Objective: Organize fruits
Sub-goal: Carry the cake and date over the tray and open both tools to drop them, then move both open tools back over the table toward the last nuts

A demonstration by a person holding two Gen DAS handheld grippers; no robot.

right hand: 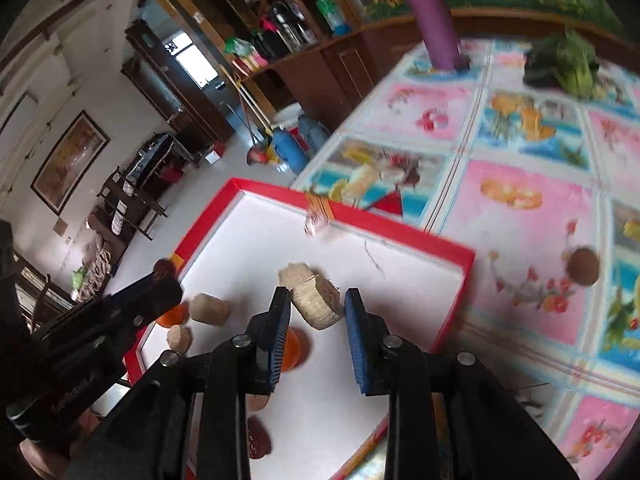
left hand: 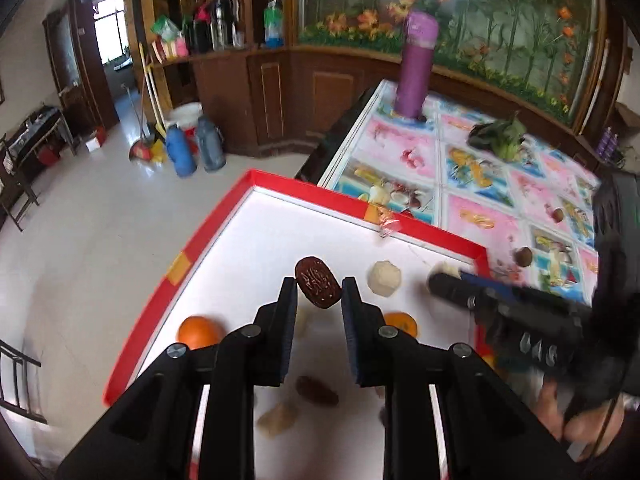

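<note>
L gripper (left hand: 319,292) centre-low in its frame: jaws narrow, clamped on a date (left hand: 317,287) at the tips. Date's long axis runs upper-left to lower-right across the gap, so it sits skewed, pinched by its sides, lifted above the tray (left hand: 224,216) floor (looks airborne, not resting).

R gripper (right hand: 317,306) centre-low in its own frame: jaws a bit wider, holding a pale ridged fruit (right hand: 314,300); fruit tilted, left pad touching it, right pad contact blurred, can't be sure. It hangs over the white tray floor, mid-tray.

Key relation: both loads are above the tray already, so next move is probably a set-down. Which spot is unclear from here. In the L view the R gripper comes in from the right edge, tips near the tray's right wall, so R is nearer the right wall, L nearer tray centre.

Outward, L view: pale fruit (left hand: 384,278) just right of the date, oranges (left hand: 199,332) low left and low right of the jaws, another date (left hand: 316,391) and a pale lump below, between the arms.

Beyond the tray: brown round fruit (right hand: 584,266) loose on the tablecloth (right hand: 528,224), right of frame, well apart from R jaws, likely still to collect. Purple flask (left hand: 414,68) and greens (left hand: 500,136) at top, not relevant.
</note>
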